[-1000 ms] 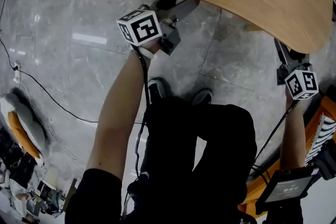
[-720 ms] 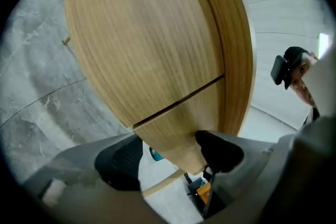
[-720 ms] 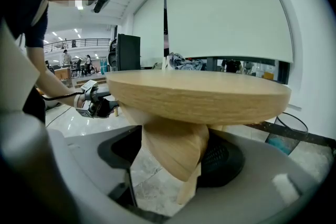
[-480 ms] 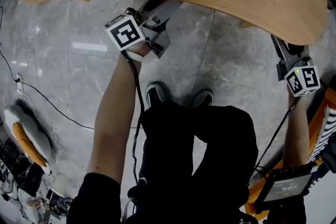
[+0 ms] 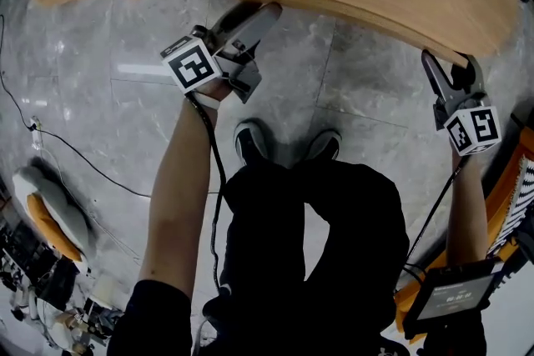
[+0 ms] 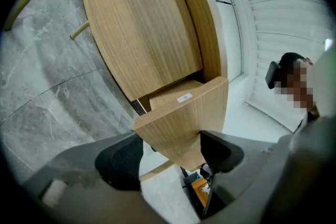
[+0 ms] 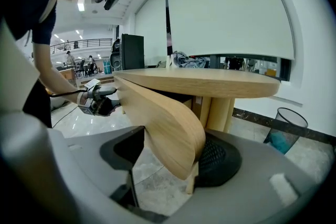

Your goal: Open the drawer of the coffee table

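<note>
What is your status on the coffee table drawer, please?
Left gripper and right gripper, fingers shut on drawer front ends; drawer partly out; person's shoes close in front.

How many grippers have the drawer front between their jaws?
2. The left gripper clamps one end of the drawer front; the right gripper clamps the other end. Neither is hidden.

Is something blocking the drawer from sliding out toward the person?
Nothing visible blocks it. Only the person's own shoes stand on the floor in front of the drawer front, apart from it.
</note>
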`<state>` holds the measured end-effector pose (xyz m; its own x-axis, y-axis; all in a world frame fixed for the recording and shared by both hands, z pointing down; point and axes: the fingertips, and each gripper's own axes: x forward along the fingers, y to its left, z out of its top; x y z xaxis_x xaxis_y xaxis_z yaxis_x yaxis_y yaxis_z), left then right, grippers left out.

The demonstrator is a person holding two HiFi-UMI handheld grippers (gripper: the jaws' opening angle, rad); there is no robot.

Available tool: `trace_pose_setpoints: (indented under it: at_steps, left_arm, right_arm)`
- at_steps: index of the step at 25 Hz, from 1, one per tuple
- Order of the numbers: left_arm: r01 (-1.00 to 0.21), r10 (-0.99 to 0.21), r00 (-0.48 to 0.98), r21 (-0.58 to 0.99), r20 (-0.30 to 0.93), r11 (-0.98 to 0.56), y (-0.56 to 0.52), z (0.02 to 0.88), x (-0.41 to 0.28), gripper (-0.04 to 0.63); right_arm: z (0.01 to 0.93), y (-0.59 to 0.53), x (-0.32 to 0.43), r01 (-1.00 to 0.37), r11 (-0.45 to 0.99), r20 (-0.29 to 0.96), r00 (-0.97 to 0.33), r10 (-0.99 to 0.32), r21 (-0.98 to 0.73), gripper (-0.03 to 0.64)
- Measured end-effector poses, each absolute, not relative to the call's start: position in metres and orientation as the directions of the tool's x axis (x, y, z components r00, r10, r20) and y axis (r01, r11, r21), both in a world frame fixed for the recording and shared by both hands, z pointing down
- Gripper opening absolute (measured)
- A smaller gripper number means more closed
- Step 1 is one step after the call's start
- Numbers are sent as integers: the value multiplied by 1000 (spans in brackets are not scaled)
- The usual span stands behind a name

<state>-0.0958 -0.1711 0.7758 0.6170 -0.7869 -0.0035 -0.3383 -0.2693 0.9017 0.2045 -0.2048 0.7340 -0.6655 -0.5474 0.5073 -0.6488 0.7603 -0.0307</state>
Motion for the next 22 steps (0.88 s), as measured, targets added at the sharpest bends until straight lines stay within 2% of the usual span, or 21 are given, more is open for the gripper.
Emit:
trace_pose_setpoints:
  at_steps: [9, 18, 22]
  left_arm:
    - [-359, -755, 647, 915, 103, -182, -124, 796, -79, 356]
    - [-306, -736, 668, 941, 106, -143, -77, 788, -86, 355]
    - [-291, -673, 734, 939, 96, -184, -56, 779, -57, 307]
  right_arm:
    - [755, -164, 220, -652, 756, 555, -649, -521, -53, 307]
    - [749, -120, 206, -655, 750, 584, -644, -494, -88, 311]
    - [751, -110, 204, -671, 732, 587, -641, -495, -116, 334]
